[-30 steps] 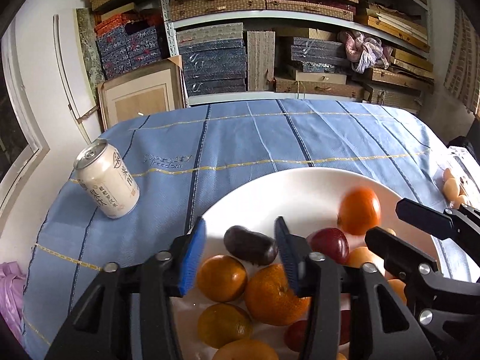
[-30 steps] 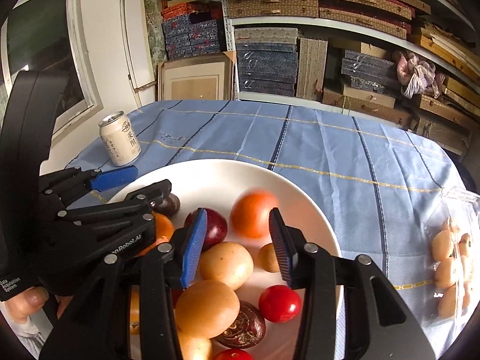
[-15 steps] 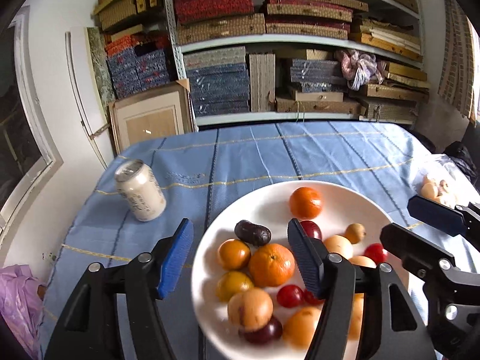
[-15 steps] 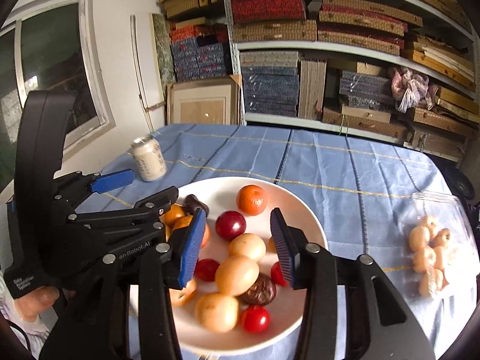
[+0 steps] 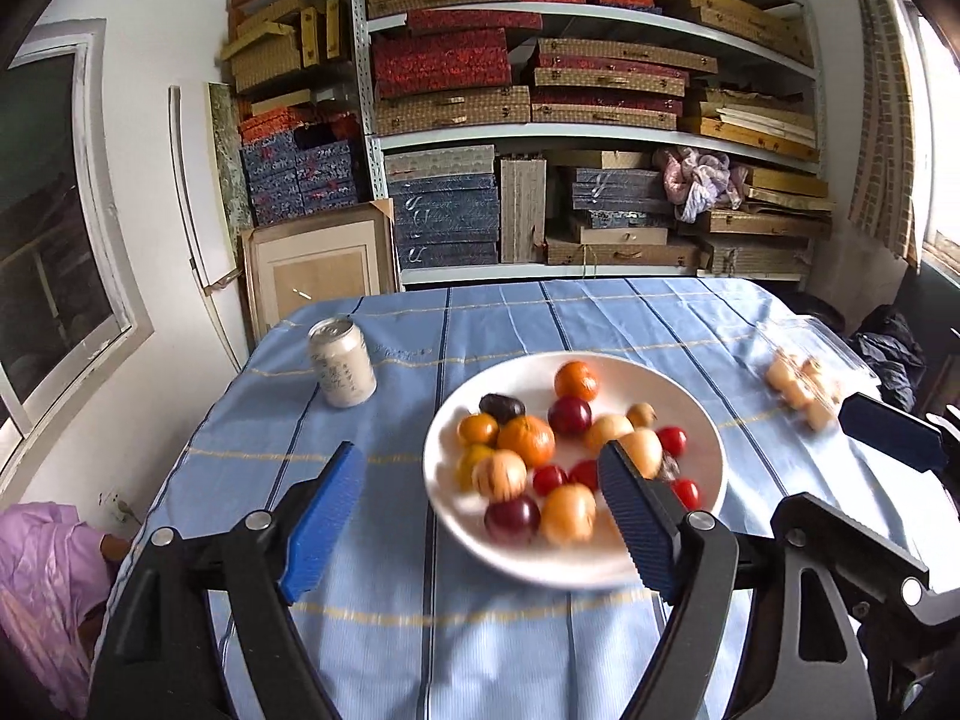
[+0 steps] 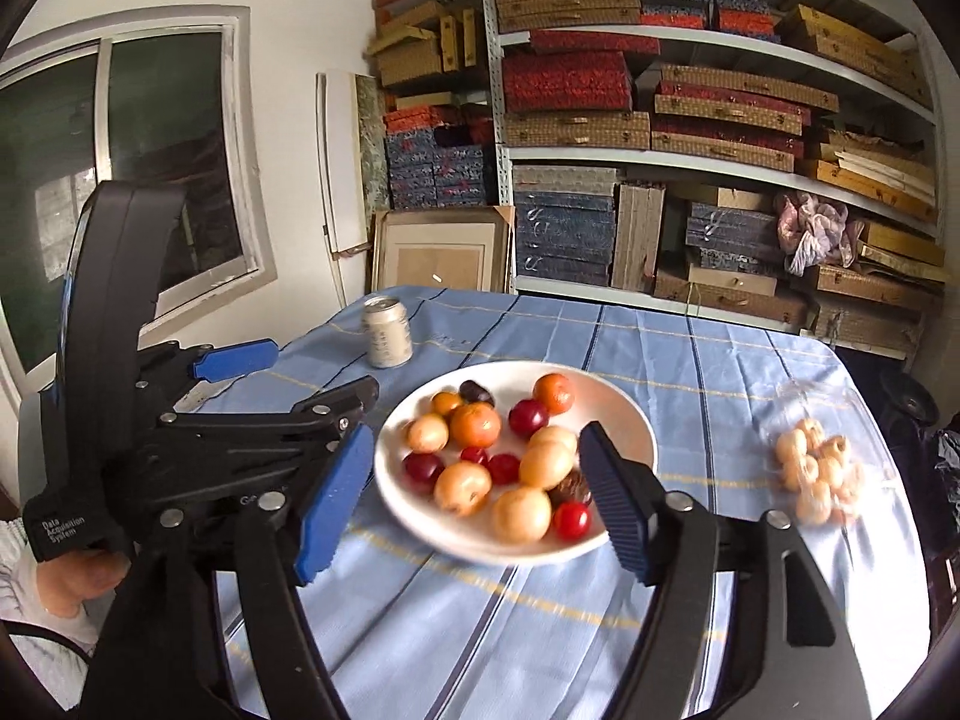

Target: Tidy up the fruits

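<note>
Left wrist view: left gripper (image 5: 480,516) jaws apart, just been opening, nothing between the pads. White plate (image 5: 444,504) of mixed fruits (image 5: 528,441) on blue tablecloth (image 5: 372,630) at 12 o'clock; can (image 5: 342,371) at 10.

Right wrist view: right gripper (image 6: 474,504) jaws spread, just been opening, empty. Plate (image 6: 636,438) at 12; bag of pale fruit (image 6: 819,474) at 2; left gripper (image 6: 288,378) at 9.

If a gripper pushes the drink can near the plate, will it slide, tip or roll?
The drink can stands upright and is tall for its base, so a high push would probably tip it. Lying down, its round wall would likely roll. The tablecloth may grip its base, so a low push might drag rather than slide.
</note>
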`<action>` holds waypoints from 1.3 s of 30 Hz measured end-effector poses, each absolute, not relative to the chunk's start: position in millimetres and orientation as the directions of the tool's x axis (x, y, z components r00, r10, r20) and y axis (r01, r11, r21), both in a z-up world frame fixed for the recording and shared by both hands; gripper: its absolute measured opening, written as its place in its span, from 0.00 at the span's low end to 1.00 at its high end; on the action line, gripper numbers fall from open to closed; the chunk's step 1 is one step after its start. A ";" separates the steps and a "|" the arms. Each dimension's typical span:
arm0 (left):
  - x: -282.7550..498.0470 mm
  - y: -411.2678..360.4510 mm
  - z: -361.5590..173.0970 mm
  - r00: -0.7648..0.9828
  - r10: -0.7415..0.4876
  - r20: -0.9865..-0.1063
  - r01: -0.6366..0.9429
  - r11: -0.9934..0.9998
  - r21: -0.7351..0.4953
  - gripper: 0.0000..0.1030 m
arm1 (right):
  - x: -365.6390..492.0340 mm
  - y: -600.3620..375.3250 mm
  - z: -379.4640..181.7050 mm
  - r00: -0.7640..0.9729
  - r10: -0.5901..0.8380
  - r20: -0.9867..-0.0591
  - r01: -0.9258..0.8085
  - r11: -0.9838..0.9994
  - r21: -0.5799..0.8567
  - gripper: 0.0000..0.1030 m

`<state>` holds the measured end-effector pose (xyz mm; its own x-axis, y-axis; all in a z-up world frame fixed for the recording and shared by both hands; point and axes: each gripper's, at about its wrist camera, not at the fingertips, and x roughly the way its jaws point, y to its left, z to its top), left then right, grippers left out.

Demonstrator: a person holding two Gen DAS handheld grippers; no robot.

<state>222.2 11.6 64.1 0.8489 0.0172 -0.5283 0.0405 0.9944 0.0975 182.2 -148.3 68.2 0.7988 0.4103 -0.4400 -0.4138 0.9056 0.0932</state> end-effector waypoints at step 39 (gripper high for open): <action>178.9 0.5 -38.4 0.753 -0.023 -0.658 0.104 0.991 0.083 0.97 | 158.3 -192.3 -52.0 0.754 0.300 -0.585 -0.231 0.954 0.192 0.96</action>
<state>178.9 0.5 -38.4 0.7526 -0.0234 -0.6580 0.1036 0.9911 0.0831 158.3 -192.3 -52.0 0.7535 0.3000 -0.5850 -0.2306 0.9539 0.1922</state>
